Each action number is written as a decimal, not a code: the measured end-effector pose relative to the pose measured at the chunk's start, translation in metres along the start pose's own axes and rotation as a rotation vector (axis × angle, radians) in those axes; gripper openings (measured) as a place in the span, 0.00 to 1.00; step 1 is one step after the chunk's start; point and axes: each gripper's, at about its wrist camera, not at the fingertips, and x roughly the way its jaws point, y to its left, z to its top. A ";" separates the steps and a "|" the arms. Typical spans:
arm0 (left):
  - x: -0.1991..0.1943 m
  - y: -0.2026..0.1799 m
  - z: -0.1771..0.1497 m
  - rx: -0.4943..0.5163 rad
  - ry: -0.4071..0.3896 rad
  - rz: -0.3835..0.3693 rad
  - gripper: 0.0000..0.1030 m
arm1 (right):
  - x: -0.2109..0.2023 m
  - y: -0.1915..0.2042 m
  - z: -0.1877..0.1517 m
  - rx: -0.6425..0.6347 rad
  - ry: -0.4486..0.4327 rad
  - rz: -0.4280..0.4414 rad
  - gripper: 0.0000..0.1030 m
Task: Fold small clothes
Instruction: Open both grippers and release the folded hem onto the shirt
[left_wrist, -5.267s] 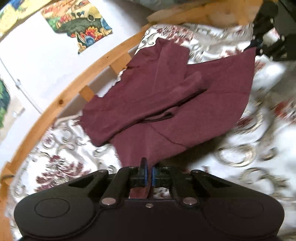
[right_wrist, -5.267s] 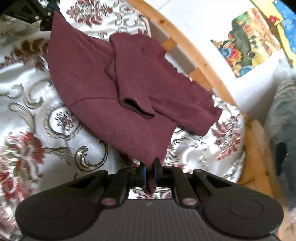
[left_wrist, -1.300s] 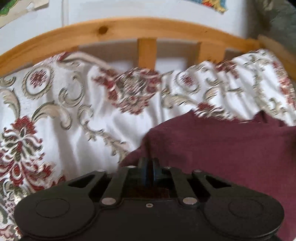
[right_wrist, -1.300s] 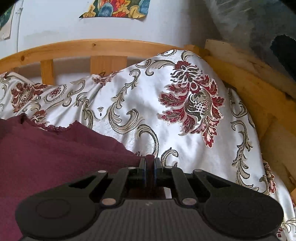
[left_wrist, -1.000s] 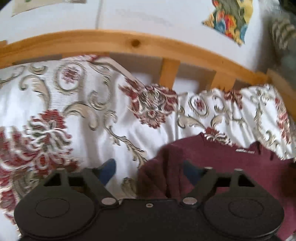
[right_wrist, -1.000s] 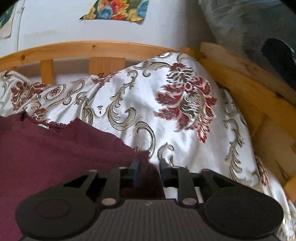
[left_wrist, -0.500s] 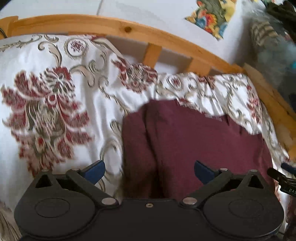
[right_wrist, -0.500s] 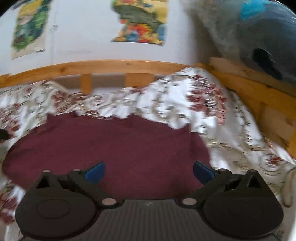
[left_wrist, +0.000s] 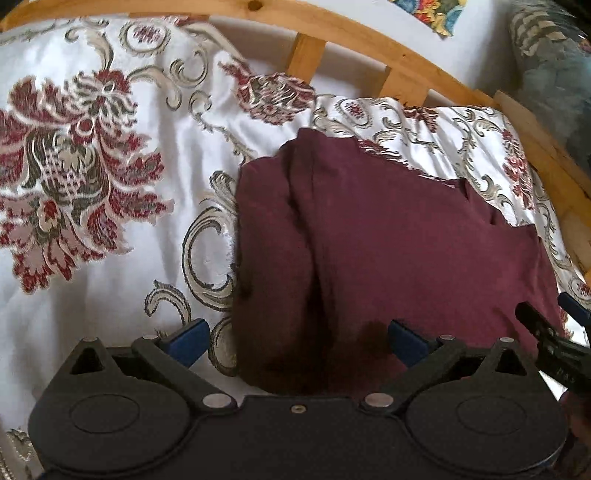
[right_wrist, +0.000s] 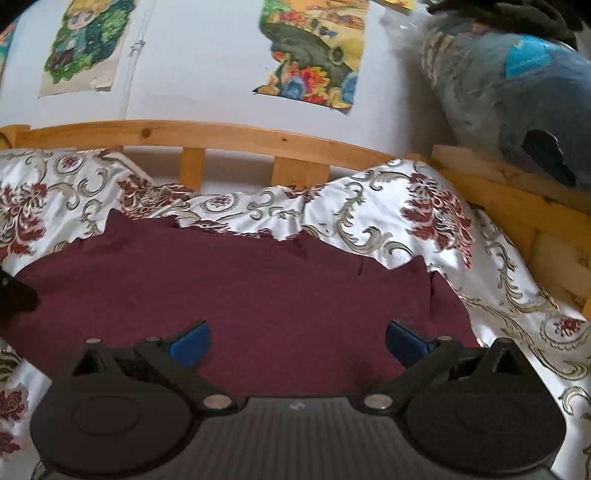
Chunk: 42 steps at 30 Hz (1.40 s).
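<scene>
A maroon garment (left_wrist: 388, 251) lies folded into a rough rectangle on the floral bedspread (left_wrist: 92, 177). It also shows in the right wrist view (right_wrist: 240, 295). My left gripper (left_wrist: 295, 338) is wide open and empty above the garment's near left part. My right gripper (right_wrist: 297, 341) is wide open and empty above the garment's near edge. The right gripper's fingers (left_wrist: 546, 332) show at the right edge of the left wrist view, and the left gripper's tip (right_wrist: 14, 295) shows at the left edge of the right wrist view.
A wooden bed rail (right_wrist: 229, 138) runs along the far side, with a side rail (right_wrist: 517, 206) on the right. A grey-blue plush toy (right_wrist: 517, 81) sits beyond the right rail. Posters (right_wrist: 314, 55) hang on the white wall.
Both grippers carried the garment's edge over to the far side, then opened and let go. They have since pulled back and up, so the folded garment is now in full view.
</scene>
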 end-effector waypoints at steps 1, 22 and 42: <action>0.003 0.002 0.000 -0.012 0.006 0.002 0.99 | 0.002 0.002 -0.001 -0.018 0.008 0.012 1.00; 0.008 -0.002 -0.006 0.040 -0.002 0.026 0.99 | 0.017 0.015 -0.015 -0.080 0.099 0.037 1.00; 0.002 -0.005 -0.002 0.090 -0.095 0.081 0.99 | 0.017 0.016 -0.017 -0.083 0.099 0.035 1.00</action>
